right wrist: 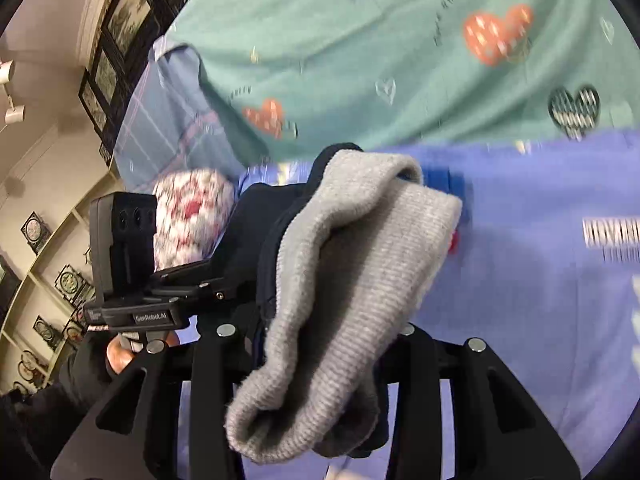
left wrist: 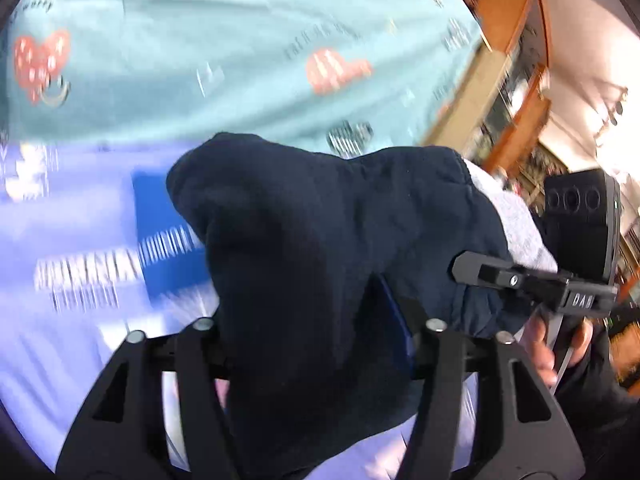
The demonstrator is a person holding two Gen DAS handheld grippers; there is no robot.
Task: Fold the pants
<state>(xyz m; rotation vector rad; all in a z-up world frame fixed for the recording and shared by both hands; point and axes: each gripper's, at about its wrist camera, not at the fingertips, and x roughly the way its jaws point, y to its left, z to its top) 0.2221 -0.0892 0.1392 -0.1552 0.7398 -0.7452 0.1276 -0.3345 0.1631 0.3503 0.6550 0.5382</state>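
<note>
Hanging bunched between both tools, the pants (left wrist: 320,240) are up off the bed (left wrist: 240,40), navy cloth in the left gripper (left wrist: 316,320) and the grey cuff (right wrist: 360,260) draped through the right gripper (right wrist: 320,332). Each pair of jaws stands partly closed, pinched on a thick wad of fabric. Their fingertips are buried in the cloth, so I can't judge how deep either bite goes. My worry is the cuff: it droops loosely over the right jaws, and a quick swing could slip it free, dropping that end in a heap and skewing the fold.
</note>
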